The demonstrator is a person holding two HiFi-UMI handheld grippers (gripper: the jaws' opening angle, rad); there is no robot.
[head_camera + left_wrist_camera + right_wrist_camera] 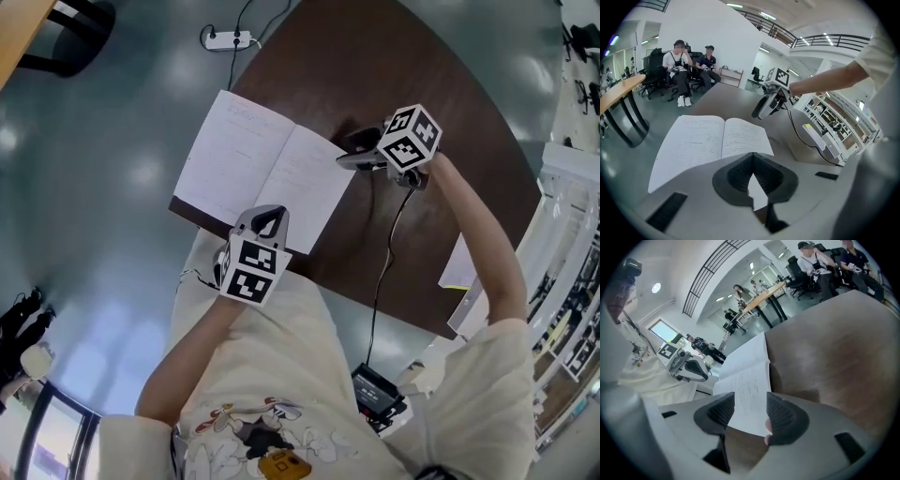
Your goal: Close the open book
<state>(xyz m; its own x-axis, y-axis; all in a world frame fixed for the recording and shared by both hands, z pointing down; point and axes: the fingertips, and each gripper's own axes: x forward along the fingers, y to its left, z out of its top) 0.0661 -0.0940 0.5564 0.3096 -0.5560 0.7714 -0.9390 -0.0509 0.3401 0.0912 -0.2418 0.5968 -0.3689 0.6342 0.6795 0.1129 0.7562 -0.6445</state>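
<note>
An open book with white written pages lies flat on the dark brown table, its left page overhanging the table's edge. My left gripper is shut with nothing in it, its tips at the near edge of the right-hand page. In the left gripper view the shut jaws point over the book. My right gripper is open at the book's right edge. In the right gripper view the page's corner shows between the spread jaws, and the pads do not press on it.
A power strip lies on the floor beyond the table. A black cable trails from the right gripper across the table. Loose paper sits at the table's right edge. Two persons sit on chairs far off. Shelving stands right.
</note>
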